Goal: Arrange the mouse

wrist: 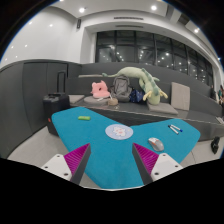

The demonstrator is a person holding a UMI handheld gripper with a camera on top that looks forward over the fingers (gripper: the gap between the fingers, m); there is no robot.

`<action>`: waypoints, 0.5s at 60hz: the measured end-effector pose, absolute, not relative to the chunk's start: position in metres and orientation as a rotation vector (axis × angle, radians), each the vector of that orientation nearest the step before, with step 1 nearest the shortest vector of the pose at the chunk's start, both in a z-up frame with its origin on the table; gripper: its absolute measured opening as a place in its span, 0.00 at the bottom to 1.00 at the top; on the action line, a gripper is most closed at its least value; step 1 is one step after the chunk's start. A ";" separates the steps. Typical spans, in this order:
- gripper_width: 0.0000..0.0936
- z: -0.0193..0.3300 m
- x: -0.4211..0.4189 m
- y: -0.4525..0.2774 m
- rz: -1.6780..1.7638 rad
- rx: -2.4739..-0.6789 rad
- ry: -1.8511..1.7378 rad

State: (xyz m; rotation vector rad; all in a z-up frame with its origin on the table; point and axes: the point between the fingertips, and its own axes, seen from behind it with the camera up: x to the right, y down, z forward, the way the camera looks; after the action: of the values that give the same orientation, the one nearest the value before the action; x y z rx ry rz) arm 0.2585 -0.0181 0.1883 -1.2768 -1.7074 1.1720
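Note:
A small grey mouse (155, 143) lies on a teal mat (110, 145), just ahead of my right finger and slightly to its outer side. My gripper (112, 160) is open and empty, held low over the near part of the mat. Its pink pads (77, 157) stand wide apart with only bare mat between them. A round white logo (119, 131) marks the mat's middle, ahead of the fingers.
A small yellow-green item (84, 117) lies at the mat's far left and a light blue item (174, 128) at its far right. Beyond the table stands a grey sofa (60, 85) with plush toys (135, 85). Windows line the back wall.

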 end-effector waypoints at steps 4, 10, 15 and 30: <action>0.91 0.187 0.256 -0.005 1.149 -1.300 -1.684; 0.91 0.184 0.248 0.027 1.101 -1.311 -1.637; 0.91 0.172 0.233 0.069 1.071 -1.330 -1.611; 0.91 0.128 0.209 0.163 0.939 -1.391 -1.558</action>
State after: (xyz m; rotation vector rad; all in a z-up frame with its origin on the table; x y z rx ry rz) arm 0.2093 0.1629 0.1285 -1.3912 -1.5583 0.9393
